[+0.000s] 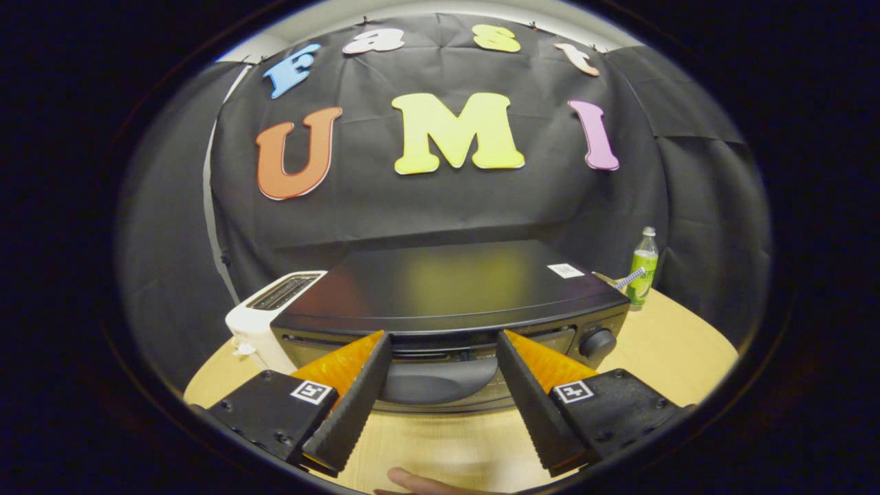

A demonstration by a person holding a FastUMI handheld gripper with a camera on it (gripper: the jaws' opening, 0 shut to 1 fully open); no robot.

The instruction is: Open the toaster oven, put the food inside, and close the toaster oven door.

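The gripper (pixel 440 344) is wide open, fingers on both sides of the oven (pixel 450 302) handle (pixel 436 379) at 12 o'clock.

Oven (pixel 447 289) door mostly hidden behind open gripper (pixel 443 344) fingers; food out of sight; hand (pixel 412 483) cut off; bottle (pixel 643 268) label unreadable.
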